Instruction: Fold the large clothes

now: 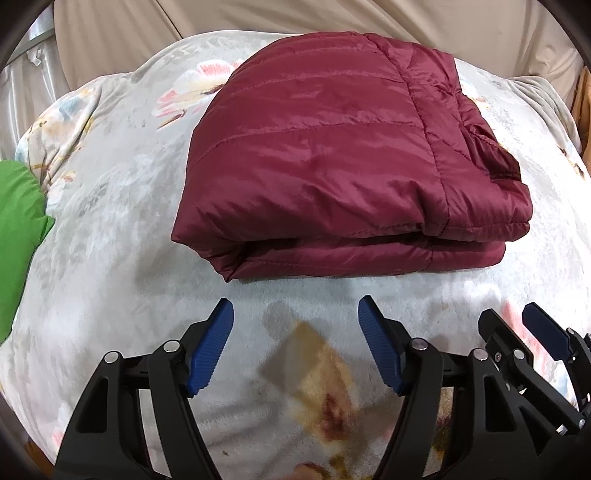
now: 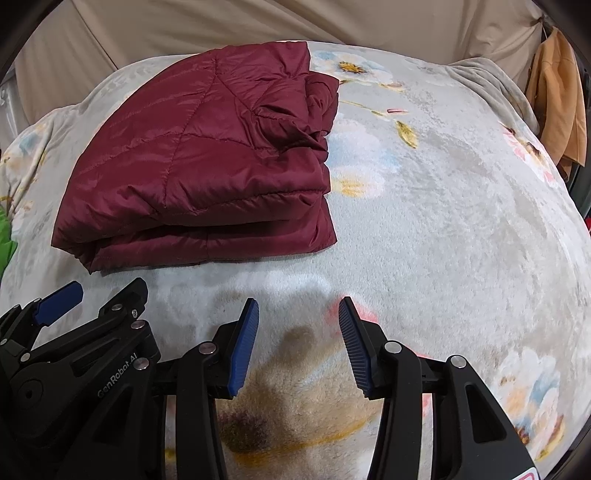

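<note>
A dark red quilted puffer jacket point(image 1: 332, 155) lies folded in a thick rectangle on a grey floral blanket point(image 1: 110, 240). It also shows in the right wrist view point(image 2: 207, 158), up and to the left. My left gripper point(image 1: 295, 314) is open and empty, just short of the jacket's near folded edge. My right gripper point(image 2: 298, 310) is open and empty, over bare blanket point(image 2: 443, 229) to the right of the jacket. The two grippers sit side by side: the right one point(image 1: 517, 321) shows at the left view's right edge, the left one point(image 2: 107, 293) at the right view's left edge.
A bright green garment point(image 1: 18, 229) lies at the blanket's left edge, also visible in the right wrist view point(image 2: 5, 240). Beige fabric point(image 1: 258, 22) hangs behind the bed. An orange-tan cloth point(image 2: 557, 99) hangs at the far right.
</note>
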{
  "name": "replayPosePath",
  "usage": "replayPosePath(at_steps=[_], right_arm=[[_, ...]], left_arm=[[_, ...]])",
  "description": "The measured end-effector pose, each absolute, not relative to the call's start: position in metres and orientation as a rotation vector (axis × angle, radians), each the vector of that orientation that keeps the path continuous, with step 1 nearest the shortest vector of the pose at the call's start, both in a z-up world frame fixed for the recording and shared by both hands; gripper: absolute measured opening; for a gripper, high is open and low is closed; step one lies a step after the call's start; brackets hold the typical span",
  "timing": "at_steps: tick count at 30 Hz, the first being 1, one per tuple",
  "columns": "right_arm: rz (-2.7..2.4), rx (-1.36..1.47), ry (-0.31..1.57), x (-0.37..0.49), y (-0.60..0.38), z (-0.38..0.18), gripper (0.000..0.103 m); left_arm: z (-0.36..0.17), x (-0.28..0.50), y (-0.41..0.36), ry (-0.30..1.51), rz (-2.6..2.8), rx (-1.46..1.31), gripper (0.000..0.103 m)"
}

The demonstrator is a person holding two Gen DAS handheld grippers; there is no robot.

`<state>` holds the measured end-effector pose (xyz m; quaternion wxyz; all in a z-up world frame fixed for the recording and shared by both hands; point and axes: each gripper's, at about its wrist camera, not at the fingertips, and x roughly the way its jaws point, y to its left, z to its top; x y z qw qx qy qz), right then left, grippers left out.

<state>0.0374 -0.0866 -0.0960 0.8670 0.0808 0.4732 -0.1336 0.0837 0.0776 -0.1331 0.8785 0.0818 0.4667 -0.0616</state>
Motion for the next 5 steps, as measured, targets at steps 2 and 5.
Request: replayPosePath(at_steps=[2, 5], right_arm=[[-0.282, 0.168, 0.988, 0.0371, -0.0865, -0.0953, 0.047], [-0.285, 0.171, 0.989, 0.0372, -0.0871, -0.0950, 0.047]], left_arm=[[-0.1325, 0.0841, 0.0774, 0.971, -0.126, 0.172, 0.066], [-0.1324, 0.0838, 0.0759, 0.969, -0.130, 0.180, 0.064]])
